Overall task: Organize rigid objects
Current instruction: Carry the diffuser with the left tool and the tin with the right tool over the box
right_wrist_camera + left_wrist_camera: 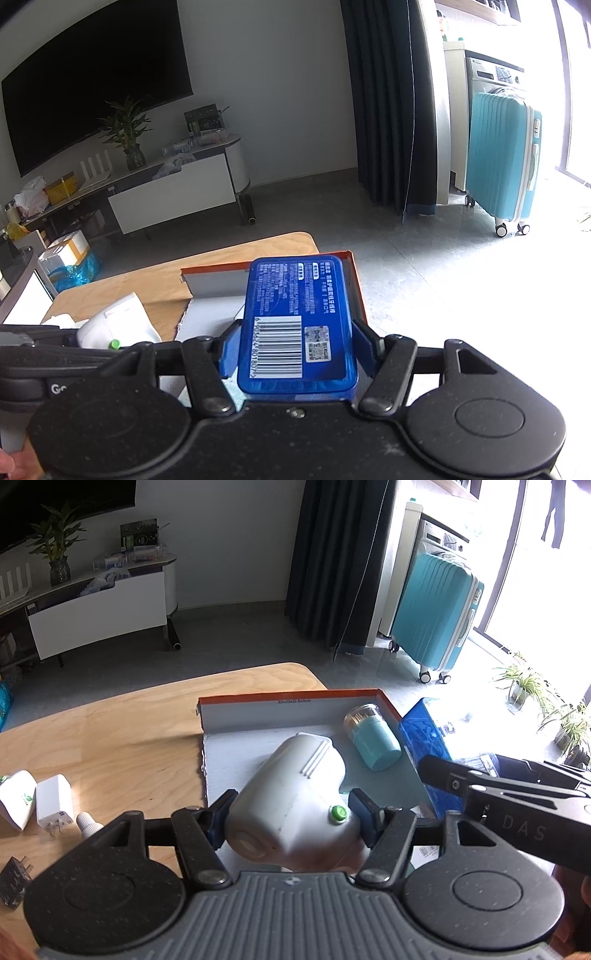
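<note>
My left gripper is shut on a white plastic device with a green button, held just above the near end of an orange-rimmed cardboard box. A teal jar of toothpicks lies on its side in the box's far right corner. My right gripper is shut on a blue rectangular tin with a barcode, held over the box's right side. In the left wrist view the blue tin and part of the right gripper's body show at the right.
On the wooden table left of the box lie a white charger, a white leaf-marked object, a small white cap and a dark adapter. A teal suitcase, dark curtain and TV cabinet stand beyond.
</note>
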Available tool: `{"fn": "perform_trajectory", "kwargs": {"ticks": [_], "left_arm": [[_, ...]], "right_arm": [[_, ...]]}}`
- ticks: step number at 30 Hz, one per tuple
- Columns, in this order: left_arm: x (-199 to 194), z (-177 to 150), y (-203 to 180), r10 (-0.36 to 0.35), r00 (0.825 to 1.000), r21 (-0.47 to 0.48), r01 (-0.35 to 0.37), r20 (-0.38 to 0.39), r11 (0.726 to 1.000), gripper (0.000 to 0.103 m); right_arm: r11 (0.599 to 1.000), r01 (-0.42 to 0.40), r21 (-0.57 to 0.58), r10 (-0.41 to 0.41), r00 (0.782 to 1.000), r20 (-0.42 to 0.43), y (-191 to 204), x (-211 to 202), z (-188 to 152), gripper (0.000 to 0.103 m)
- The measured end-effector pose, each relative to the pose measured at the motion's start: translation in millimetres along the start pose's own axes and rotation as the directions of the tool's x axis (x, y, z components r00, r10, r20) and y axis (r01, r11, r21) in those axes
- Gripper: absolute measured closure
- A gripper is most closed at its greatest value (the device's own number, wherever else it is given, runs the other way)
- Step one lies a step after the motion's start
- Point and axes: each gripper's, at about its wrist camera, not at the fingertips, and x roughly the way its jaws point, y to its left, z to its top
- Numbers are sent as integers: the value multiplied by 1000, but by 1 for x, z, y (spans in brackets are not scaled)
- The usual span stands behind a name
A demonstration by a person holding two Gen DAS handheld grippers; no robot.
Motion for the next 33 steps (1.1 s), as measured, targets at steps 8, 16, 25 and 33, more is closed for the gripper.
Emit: {"fn": "perform_trajectory", "kwargs": {"ticks": [8, 16, 25, 33], "left_arm": [[9, 1, -2, -4, 1000, 6, 4, -11, 1000, 37], [19, 8, 2, 2, 1000, 2, -2, -16, 1000, 37], [31, 19, 19, 26, 999, -16, -26, -24, 1000, 37], [48, 34, 27, 22, 999, -9, -23, -34, 1000, 37]], "right_arm": [[1000, 0, 7, 0, 1000, -13, -5, 17, 7, 29], [1000, 3, 8, -2, 1000, -18, -6, 27, 11, 29], [1000, -9, -10, 9, 1000, -29, 2, 41, 10, 29], [1000, -4, -28, 2, 999, -48, 8, 56, 13, 29]]}}
